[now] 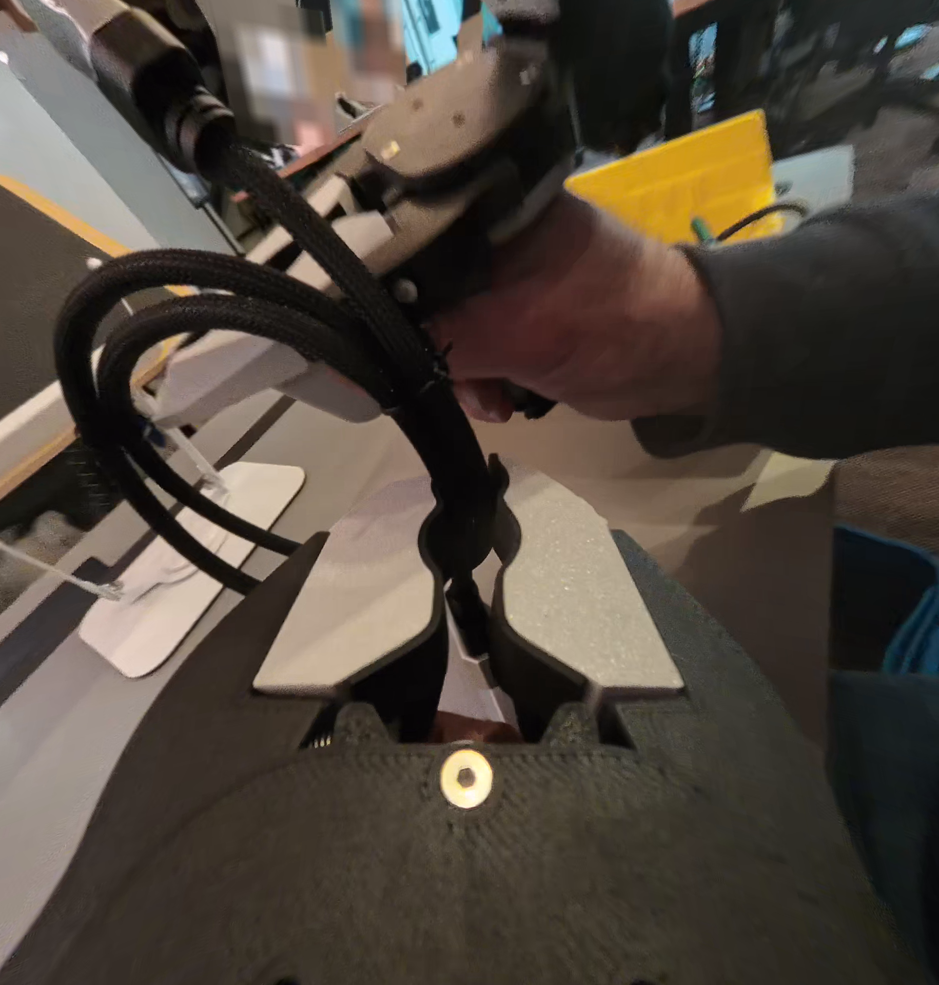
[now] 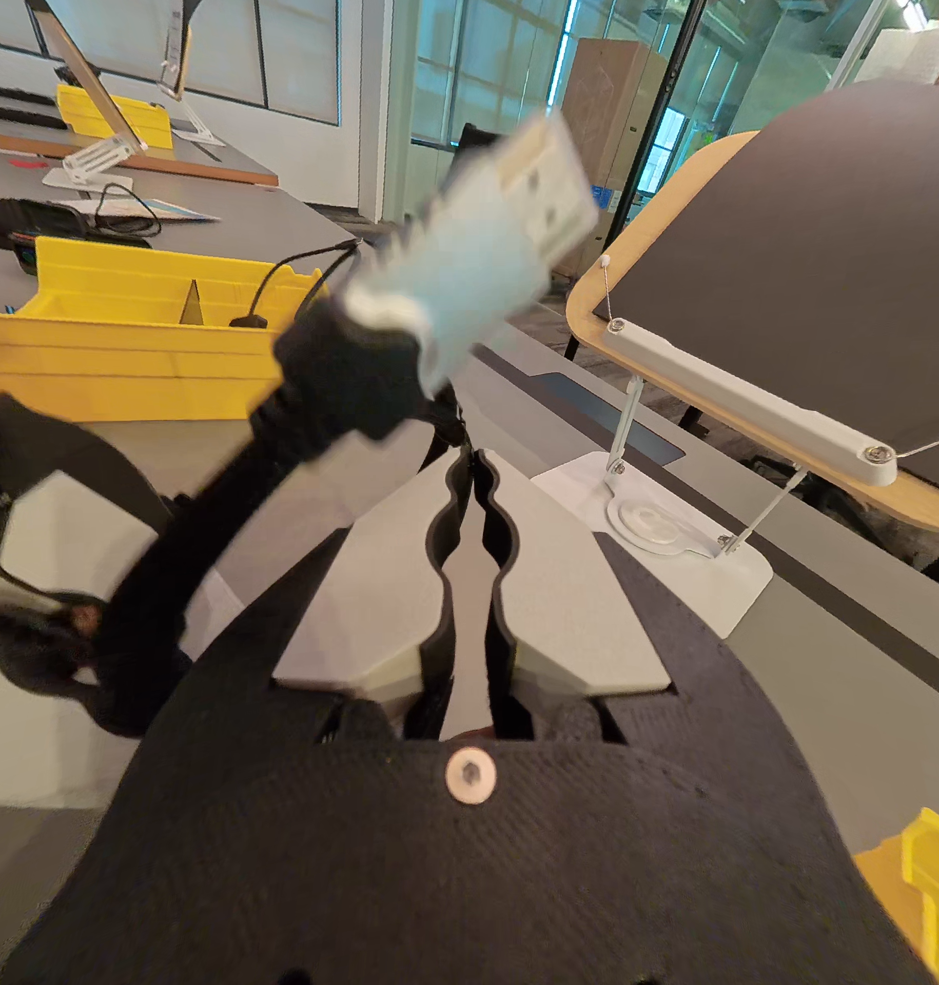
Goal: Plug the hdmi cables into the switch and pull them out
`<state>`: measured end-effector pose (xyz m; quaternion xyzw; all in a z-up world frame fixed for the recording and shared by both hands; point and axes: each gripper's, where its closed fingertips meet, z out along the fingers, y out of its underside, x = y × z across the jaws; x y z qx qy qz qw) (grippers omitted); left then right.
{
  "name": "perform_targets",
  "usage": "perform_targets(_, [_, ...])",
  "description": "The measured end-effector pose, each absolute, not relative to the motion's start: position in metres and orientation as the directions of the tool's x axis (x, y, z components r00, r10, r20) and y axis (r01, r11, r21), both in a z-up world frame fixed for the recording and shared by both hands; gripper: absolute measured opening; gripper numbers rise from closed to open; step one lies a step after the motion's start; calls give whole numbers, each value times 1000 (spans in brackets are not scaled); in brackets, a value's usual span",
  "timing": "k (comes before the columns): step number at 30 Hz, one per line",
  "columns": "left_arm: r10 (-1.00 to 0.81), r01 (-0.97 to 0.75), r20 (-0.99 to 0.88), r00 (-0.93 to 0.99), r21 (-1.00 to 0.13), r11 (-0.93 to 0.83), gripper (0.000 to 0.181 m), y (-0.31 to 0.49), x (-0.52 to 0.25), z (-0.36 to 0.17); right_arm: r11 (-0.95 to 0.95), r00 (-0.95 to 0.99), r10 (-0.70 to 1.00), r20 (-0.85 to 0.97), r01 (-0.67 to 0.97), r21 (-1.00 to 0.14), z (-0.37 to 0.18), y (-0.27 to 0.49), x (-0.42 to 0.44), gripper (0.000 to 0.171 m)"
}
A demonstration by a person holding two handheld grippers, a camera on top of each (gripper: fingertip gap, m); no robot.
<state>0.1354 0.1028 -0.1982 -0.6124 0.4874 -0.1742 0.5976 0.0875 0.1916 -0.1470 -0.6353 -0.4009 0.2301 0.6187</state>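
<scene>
Above the desk (image 2: 840,693): both claws are raised, and the cable and switch hang in the air between them.
Left claw (image 1: 464,538): clenched on the black braided cable (image 1: 243,314), which sits in the wavy notch of the fingers.
Cable: from that grip it rises, coils in loops to the left, and runs up to a black plug (image 1: 153,80) at the upper left.
Right claw (image 2: 471,463): nearly clenched, with only a slit between the jaws; its tips nip a thin black bit of the cable bundle just below the plug (image 2: 350,373).
Switch (image 2: 472,240): a pale silvery block, blurred, clear of the desk, tilted up to the right, with the plug seated in its lower end.
Hand (image 1: 563,325): wrapped around the right claw's grip, in a dark sleeve (image 1: 830,320).
Bin (image 2: 137,330): yellow, on the desk to the left behind the switch.
Board (image 2: 803,240): dark with a wooden edge, tilted on a white stand (image 2: 680,575) to the right.
</scene>
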Motion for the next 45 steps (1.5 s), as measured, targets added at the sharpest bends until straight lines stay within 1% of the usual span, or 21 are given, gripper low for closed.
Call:
perform_targets(5, [-900,-278,-161,405,-960,47,12,94,120,-158,98,557,794,243,278,-956,-157,195,89,0])
perform_targets(9, [-940,-199,14,342,-976,-87,15,103,111,-118,131,526,795,303,339,-932,-163,194,85,0])
perform_targets(12, [-944,-150,132,302,-972,-183,16,114,108,-95,158,497,795,347,382,-910,-167,191,81,0])
perform_targets(14, [-942,-150,222,253,-953,-264,17,120,110,-89,178,463,805,371,409,-895,-170,188,77,0])
perform_targets(20, [-889,-134,393,236,-893,-430,23,152,111,-80,169,400,851,341,406,-898,-183,180,66,0])
perform_targets(23, [-838,-103,490,241,-846,-524,25,171,110,-88,154,371,871,322,417,-896,-193,178,62,0])
perform_targets(27, [-732,2,650,203,-748,-664,26,194,100,-105,100,345,902,259,417,-903,-213,177,60,0])
perform_targets(29, [-698,30,683,213,-719,-694,27,200,92,-120,81,335,909,247,441,-894,-228,176,60,0])
perform_targets(33, [-662,17,701,265,-689,-724,33,199,76,-154,20,314,929,196,487,-873,-258,174,58,0])
perform_targets(34, [-650,5,704,285,-679,-734,39,198,71,-163,6,308,934,183,496,-868,-265,174,58,0])
perform_targets(35, [-642,-4,701,312,-674,-738,51,198,67,-172,-8,304,938,168,504,-864,-270,173,57,0])
perform_targets(36, [-638,-19,690,340,-674,-739,54,198,62,-181,-21,300,941,159,519,-854,-277,172,57,0])
perform_targets(42, [-609,-56,647,459,-663,-747,56,197,38,-222,-49,274,951,145,597,-801,-305,168,54,0])
perform_targets(45, [-606,-100,579,545,-673,-733,54,203,23,-233,-75,279,952,125,609,-790,-311,168,55,0])
